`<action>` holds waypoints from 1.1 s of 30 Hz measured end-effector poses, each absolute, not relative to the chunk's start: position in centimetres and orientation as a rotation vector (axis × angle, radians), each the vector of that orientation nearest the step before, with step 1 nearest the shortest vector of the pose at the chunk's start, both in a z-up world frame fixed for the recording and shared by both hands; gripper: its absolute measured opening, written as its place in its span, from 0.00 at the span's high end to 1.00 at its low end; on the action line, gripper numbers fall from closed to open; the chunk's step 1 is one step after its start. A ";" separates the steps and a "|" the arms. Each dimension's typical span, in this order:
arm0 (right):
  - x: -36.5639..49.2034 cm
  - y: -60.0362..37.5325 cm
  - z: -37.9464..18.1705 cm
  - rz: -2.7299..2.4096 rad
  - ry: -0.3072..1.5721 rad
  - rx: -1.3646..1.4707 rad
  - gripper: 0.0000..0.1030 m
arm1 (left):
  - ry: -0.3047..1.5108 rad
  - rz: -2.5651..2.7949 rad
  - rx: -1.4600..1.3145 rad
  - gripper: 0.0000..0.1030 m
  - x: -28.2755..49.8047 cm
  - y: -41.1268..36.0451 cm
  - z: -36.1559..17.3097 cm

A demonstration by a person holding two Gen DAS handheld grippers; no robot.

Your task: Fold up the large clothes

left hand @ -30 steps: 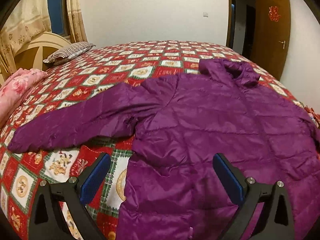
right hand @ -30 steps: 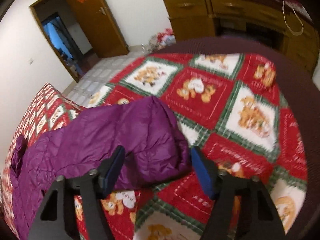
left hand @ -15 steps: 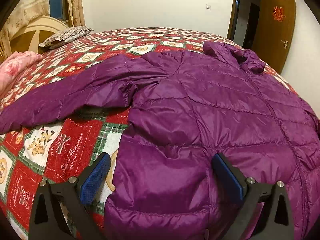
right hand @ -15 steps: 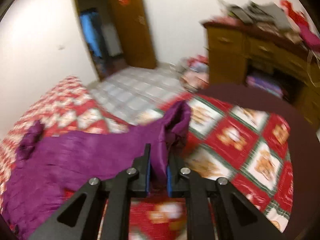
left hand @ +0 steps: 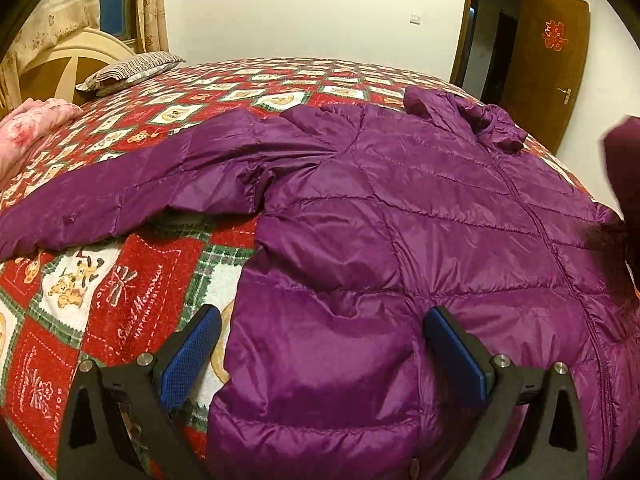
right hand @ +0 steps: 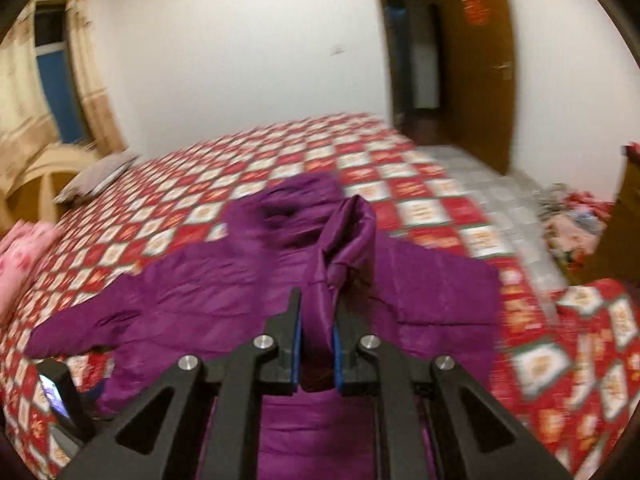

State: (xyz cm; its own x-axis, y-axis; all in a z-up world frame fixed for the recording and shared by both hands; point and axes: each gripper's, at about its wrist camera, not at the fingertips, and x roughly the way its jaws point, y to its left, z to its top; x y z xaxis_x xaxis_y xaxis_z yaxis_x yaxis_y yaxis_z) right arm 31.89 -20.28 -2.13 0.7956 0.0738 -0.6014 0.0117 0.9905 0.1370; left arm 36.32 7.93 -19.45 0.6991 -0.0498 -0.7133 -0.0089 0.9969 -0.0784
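A purple puffer jacket [left hand: 420, 216] lies front up on the red patterned bedspread [left hand: 132, 292], its left sleeve [left hand: 120, 192] stretched out to the side. My left gripper [left hand: 320, 320] is open just above the jacket's lower left part, with the side edge between its blue pads [left hand: 192, 352]. My right gripper [right hand: 316, 304] is shut on the other sleeve [right hand: 344, 240] and holds it raised over the jacket body [right hand: 208, 296]. In the left wrist view that lifted sleeve [left hand: 624, 168] shows as a dark blur at the right edge.
A striped pillow [left hand: 128, 70] and a pink quilt [left hand: 32, 124] lie at the head of the bed. An open wooden door [left hand: 548, 60] stands beyond the far corner. Loose clothes [right hand: 576, 220] are piled on the tiled floor beside the bed.
My right gripper shut on the sleeve end, lifted it and swung it from the bed's corner to above the jacket body. The left gripper sank a little closer to the jacket, still open.
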 end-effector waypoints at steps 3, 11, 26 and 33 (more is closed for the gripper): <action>33.9 -17.2 -4.0 0.099 0.689 0.140 0.86 | 0.794 -0.026 -0.081 0.01 36.3 8.0 -19.5; 37.8 -10.5 -7.8 0.238 0.766 0.166 0.86 | 0.779 -0.041 -0.096 0.01 36.2 8.1 -19.5; 35.8 -15.7 -6.6 0.221 0.647 0.260 0.57 | 0.763 -0.048 -0.100 0.01 36.0 8.1 -19.6; 35.8 -22.9 -10.4 -0.044 0.753 0.182 0.57 | 0.780 -0.033 -0.081 0.01 36.1 7.8 -19.6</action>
State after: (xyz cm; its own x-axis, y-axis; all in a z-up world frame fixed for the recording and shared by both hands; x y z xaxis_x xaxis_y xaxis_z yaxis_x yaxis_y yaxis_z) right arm 35.77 -22.91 -10.43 0.7292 0.0252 -0.6838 0.1050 0.9834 0.1482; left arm 36.13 7.79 -19.61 0.7108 -0.0600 -0.7009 0.0001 0.9964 -0.0851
